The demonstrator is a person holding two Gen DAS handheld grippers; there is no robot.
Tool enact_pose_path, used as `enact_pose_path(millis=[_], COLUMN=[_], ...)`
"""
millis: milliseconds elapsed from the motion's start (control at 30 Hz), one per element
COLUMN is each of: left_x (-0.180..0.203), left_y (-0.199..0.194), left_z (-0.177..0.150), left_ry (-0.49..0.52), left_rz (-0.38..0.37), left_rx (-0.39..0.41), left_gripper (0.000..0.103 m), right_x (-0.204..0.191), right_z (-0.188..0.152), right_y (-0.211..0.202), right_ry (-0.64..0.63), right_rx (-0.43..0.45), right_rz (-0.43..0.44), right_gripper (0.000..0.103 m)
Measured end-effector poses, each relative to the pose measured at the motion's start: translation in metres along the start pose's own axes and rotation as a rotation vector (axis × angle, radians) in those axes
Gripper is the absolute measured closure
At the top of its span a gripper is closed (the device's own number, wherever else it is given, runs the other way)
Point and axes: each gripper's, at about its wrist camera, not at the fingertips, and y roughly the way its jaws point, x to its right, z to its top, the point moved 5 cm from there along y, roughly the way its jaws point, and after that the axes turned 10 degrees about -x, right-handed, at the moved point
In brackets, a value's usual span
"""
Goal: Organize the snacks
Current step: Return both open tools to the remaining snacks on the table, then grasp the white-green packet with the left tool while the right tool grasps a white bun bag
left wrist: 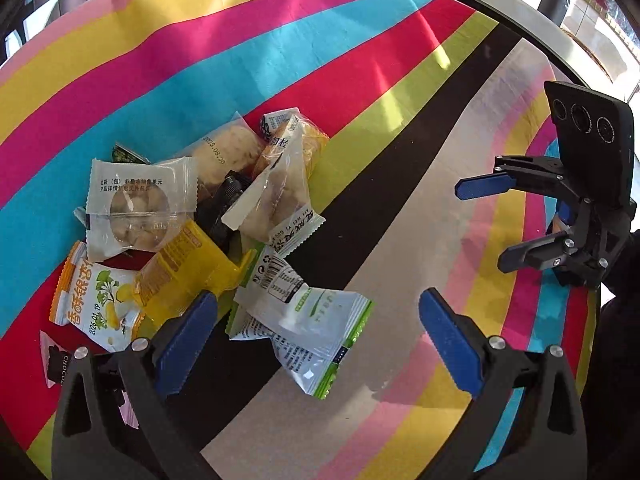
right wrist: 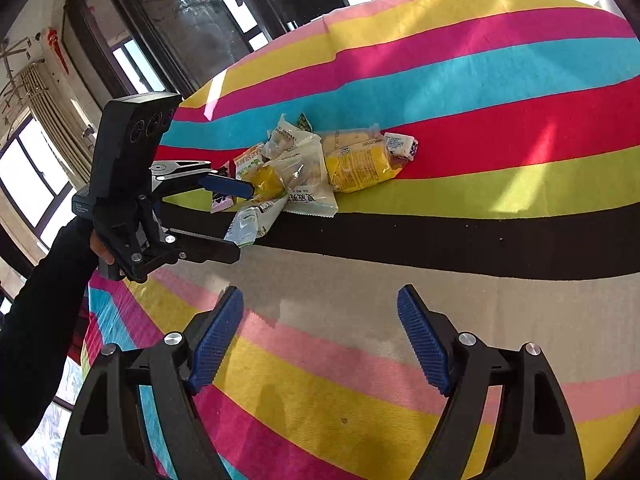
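Note:
A pile of wrapped snacks (left wrist: 208, 216) lies on the striped cloth; it also shows in the right wrist view (right wrist: 316, 168). A white-and-green packet (left wrist: 316, 332) lies nearest, between the fingers of my left gripper (left wrist: 320, 320), which is open and empty just above it. A yellow packet (left wrist: 188, 268) sits by the left finger. My right gripper (right wrist: 320, 320) is open and empty, apart from the pile, over the beige stripe. In the left wrist view it (left wrist: 480, 224) is at the right. The left gripper also shows in the right wrist view (right wrist: 240, 216), at the pile's edge.
The rainbow-striped cloth (left wrist: 360, 80) covers a round table with a grey rim (left wrist: 500, 4). Windows and a dark glass door (right wrist: 192, 12) stand beyond the table. A person's dark sleeve (right wrist: 44, 292) holds the left gripper.

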Motion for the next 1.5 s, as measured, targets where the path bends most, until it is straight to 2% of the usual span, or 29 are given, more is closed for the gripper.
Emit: enact_pose_path(millis=[167, 300, 433, 533, 600, 667, 733, 800, 900, 967, 1033, 1067, 1100, 1200, 1233, 1300, 1333, 1400, 1467, 1500], left_x=[0.004, 0.012, 0.009, 0.011, 0.013, 0.011, 0.007, 0.002, 0.010, 0.020, 0.031, 0.036, 0.044, 0.051, 0.052, 0.059, 0.064, 0.074, 0.084, 0.088], left_y=[0.001, -0.004, 0.016, 0.033, 0.037, 0.034, 0.028, 0.021, 0.014, 0.007, -0.005, -0.009, -0.013, -0.026, -0.037, -0.049, -0.057, -0.068, -0.074, -0.076], left_z=[-0.008, -0.013, -0.004, 0.005, 0.010, 0.010, 0.005, -0.003, -0.026, -0.045, -0.071, -0.083, -0.097, -0.133, -0.147, -0.164, -0.174, -0.187, -0.197, -0.202], left_ry=[0.062, 0.101, 0.119, 0.171, 0.196, 0.183, 0.160, 0.091, -0.015, -0.147, -0.326, -0.406, -0.492, -0.719, -0.771, -0.844, -0.880, -0.919, -0.941, -0.949], left_rz=[-0.002, 0.007, 0.012, 0.018, 0.029, 0.033, 0.054, 0.046, 0.119, 0.145, 0.105, 0.110, 0.143, 0.234, 0.255, 0.314, 0.341, 0.352, 0.358, 0.363], left_rx=[-0.067, -0.062, -0.126, -0.189, -0.202, -0.196, -0.165, -0.130, -0.068, -0.007, 0.082, 0.115, 0.140, 0.211, 0.236, 0.274, 0.292, 0.335, 0.356, 0.357], left_gripper=[0.003, 0.003, 0.005, 0.007, 0.007, 0.012, 0.034, 0.042, 0.043, 0.043, 0.043, 0.043, 0.043, 0.041, 0.039, 0.028, 0.018, 0.009, 0.006, 0.005], right_x=[-0.004, -0.007, -0.006, -0.006, -0.005, -0.005, -0.005, -0.006, -0.008, -0.011, -0.016, -0.021, -0.027, -0.053, -0.061, -0.078, -0.084, -0.091, -0.091, -0.088], right_z=[-0.002, -0.003, -0.003, -0.004, -0.004, -0.004, -0.004, -0.005, -0.005, -0.005, -0.005, -0.004, -0.001, 0.019, 0.027, 0.042, 0.047, 0.052, 0.055, 0.057], right_y=[0.004, 0.005, 0.009, 0.007, 0.007, 0.007, 0.007, 0.008, 0.006, 0.005, 0.009, 0.012, 0.016, 0.026, 0.031, 0.043, 0.051, 0.076, 0.104, 0.114], right_ry=[-0.018, -0.030, -0.021, -0.016, -0.012, -0.008, -0.011, -0.016, -0.029, -0.046, -0.080, -0.111, -0.162, -0.425, -0.508, -0.667, -0.742, -0.900, -1.029, -1.064], right_rx=[-0.013, -0.017, -0.037, -0.029, -0.024, -0.026, -0.027, -0.033, -0.026, -0.022, -0.044, -0.057, -0.071, -0.043, -0.037, -0.009, -0.002, -0.014, -0.029, -0.031], right_rz=[-0.020, -0.026, -0.032, -0.035, -0.038, -0.040, -0.037, -0.033, -0.034, -0.035, -0.037, -0.045, -0.063, -0.248, -0.274, -0.300, -0.327, -0.419, -0.524, -0.556], right_gripper=[0.026, 0.026, 0.026, 0.026, 0.026, 0.025, 0.025, 0.025, 0.025, 0.025, 0.025, 0.026, 0.026, 0.026, 0.026, 0.026, 0.027, 0.030, 0.041, 0.042])
